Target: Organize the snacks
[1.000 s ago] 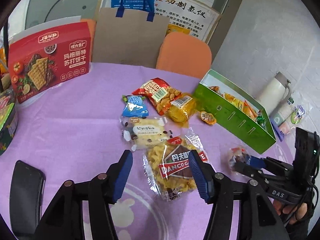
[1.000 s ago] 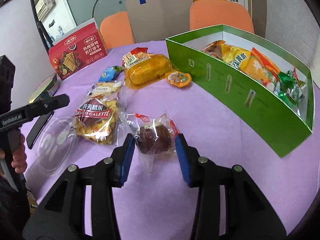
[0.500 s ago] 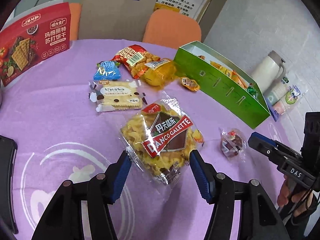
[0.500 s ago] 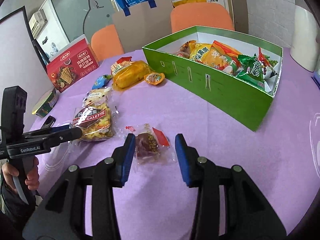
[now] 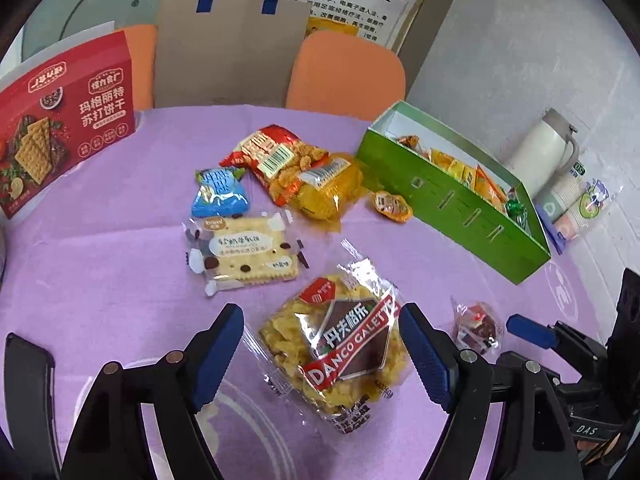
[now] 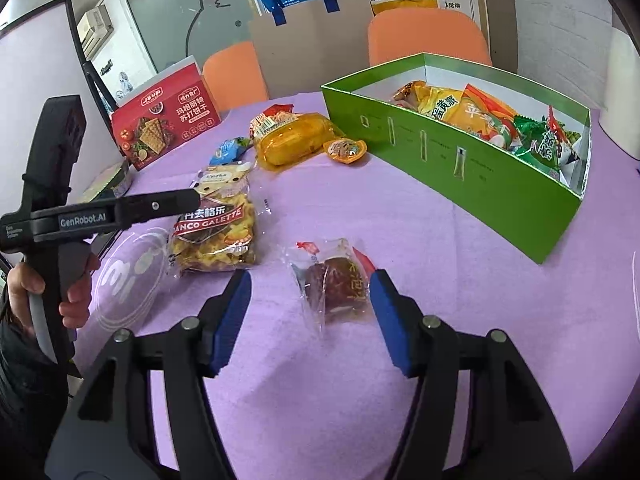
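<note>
A yellow Danco Galette bag (image 5: 340, 344) lies on the purple cloth between the fingers of my open left gripper (image 5: 320, 356), untouched by the pads. A small clear packet with a dark cake (image 6: 336, 284) lies between the fingers of my open right gripper (image 6: 310, 320); the same packet (image 5: 478, 326) shows in the left wrist view. The green box (image 6: 472, 168) holds several snack packs at the right. Loose on the cloth lie a cracker pack (image 5: 244, 252), a blue packet (image 5: 218, 192), a red snack bag (image 5: 276, 160), a yellow cake pack (image 5: 324, 192) and a small orange cup (image 5: 392, 206).
A red cracker carton (image 5: 64, 128) stands at the back left, with a brown paper bag (image 5: 228, 48) and orange chairs (image 5: 344, 72) behind the table. A thermos (image 5: 540, 152) and cups (image 5: 572, 208) stand beyond the green box. A black phone (image 5: 24, 392) lies at the left.
My left gripper has drawn back and turned slightly, so the Galette bag sits deeper between its fingers. My right gripper has closed in on the cake packet, fingers spread wider.
</note>
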A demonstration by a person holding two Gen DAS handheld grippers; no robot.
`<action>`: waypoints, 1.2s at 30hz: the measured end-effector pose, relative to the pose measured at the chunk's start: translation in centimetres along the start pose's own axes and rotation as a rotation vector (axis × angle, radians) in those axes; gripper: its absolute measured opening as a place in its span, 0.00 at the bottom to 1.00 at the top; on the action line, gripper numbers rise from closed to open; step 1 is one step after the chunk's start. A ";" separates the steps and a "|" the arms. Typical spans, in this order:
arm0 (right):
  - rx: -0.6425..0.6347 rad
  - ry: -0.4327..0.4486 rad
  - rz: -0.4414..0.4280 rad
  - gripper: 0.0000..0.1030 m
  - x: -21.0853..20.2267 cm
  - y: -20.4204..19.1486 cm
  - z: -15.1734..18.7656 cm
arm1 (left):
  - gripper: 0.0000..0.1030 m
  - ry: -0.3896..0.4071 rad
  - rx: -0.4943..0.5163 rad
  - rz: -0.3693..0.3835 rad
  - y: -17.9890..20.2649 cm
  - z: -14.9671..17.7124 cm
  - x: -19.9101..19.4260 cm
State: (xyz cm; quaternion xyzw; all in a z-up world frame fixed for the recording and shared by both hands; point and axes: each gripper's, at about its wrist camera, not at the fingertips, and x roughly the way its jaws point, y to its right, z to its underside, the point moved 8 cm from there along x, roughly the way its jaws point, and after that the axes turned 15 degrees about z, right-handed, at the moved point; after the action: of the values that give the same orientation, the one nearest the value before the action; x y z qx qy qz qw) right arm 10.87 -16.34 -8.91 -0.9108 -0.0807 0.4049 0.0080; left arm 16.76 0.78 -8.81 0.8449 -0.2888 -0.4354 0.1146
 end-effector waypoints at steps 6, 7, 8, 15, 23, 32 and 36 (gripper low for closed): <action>0.019 0.005 0.013 0.61 -0.4 0.6 0.2 | 0.79 -0.039 -0.008 0.040 1.0 3.2 0.4; 0.020 0.011 0.001 0.61 -0.7 0.5 0.1 | 0.79 -0.046 -0.007 0.067 1.4 3.6 0.2; 0.018 0.018 -0.011 0.61 -1.1 0.3 0.0 | 0.79 -0.048 0.003 0.078 1.7 4.0 -0.1; -0.036 0.037 -0.118 0.61 -2.6 -3.1 -0.2 | 0.79 0.017 0.000 0.023 0.4 0.1 -1.8; -0.065 -0.027 -0.145 0.60 0.2 -5.5 -0.1 | 0.74 -0.020 -0.052 0.101 0.2 2.3 -1.0; -0.029 -0.057 -0.132 0.60 3.7 -5.5 -1.1 | 0.61 -0.025 -0.123 0.143 -0.9 2.4 0.0; -0.051 -0.059 -0.108 0.60 4.1 -6.0 -1.2 | 0.56 -0.027 -0.119 0.148 -0.7 2.7 0.6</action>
State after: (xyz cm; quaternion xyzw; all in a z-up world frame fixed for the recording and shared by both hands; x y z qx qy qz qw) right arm 13.61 -9.74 -10.70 -0.8926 -0.1400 0.4285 0.0042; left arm 15.08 1.17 -11.13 0.8069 -0.3257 -0.4537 0.1925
